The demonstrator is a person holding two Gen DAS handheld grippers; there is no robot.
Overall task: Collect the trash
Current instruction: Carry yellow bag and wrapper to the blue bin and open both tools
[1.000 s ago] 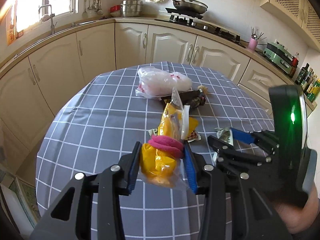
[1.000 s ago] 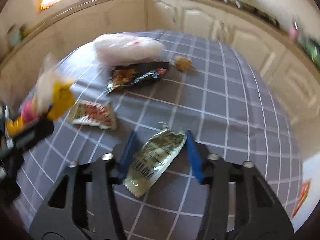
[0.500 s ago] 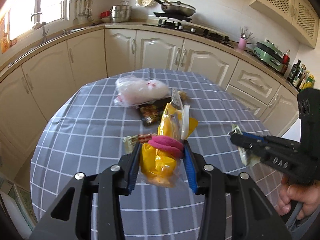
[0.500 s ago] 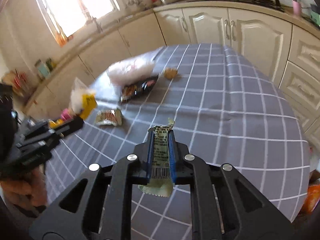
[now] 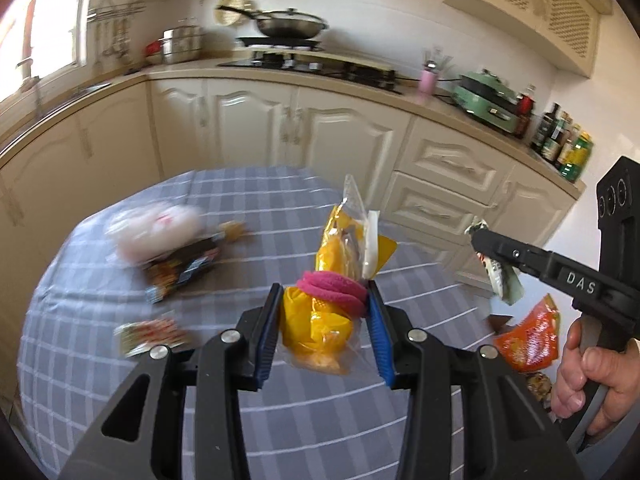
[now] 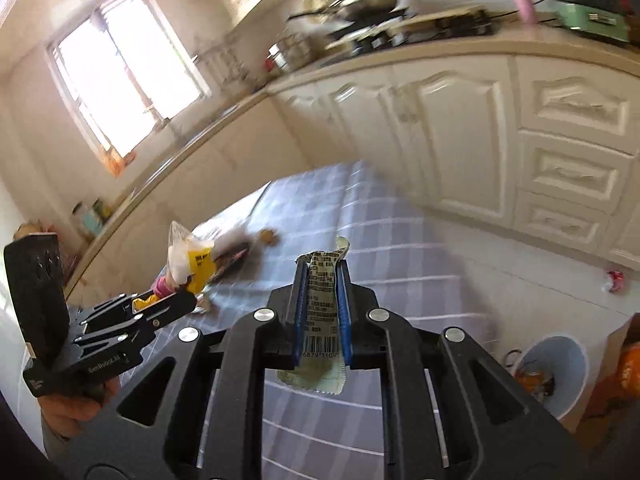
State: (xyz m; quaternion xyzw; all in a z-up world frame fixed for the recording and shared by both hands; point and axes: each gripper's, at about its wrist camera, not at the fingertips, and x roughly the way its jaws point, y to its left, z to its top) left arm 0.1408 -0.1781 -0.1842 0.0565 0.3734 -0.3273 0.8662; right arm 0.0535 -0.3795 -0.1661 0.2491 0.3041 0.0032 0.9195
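Observation:
My left gripper [image 5: 323, 304] is shut on a clear bag of yellow wrappers with a pink band [image 5: 334, 280] and holds it above the grey checked table [image 5: 280, 408]. My right gripper [image 6: 322, 292] is shut on a pale green wrapper [image 6: 320, 320], raised over the table's right side. In the left wrist view the right gripper [image 5: 480, 240] and its wrapper [image 5: 500, 280] show at the right. In the right wrist view the left gripper [image 6: 176, 300] and its bag [image 6: 192, 260] show at the left.
On the table lie a white plastic bag [image 5: 156, 228], a dark snack packet [image 5: 184, 268], a small red-and-white packet [image 5: 148, 332] and a brown crumpled scrap [image 6: 269, 236]. A light blue trash bin [image 6: 556, 372] stands on the floor to the right, beside cream cabinets [image 6: 520, 152].
Both grippers have lifted and swung to the right with their loads. The right gripper closed on the pale green wrapper and raised it off the table.

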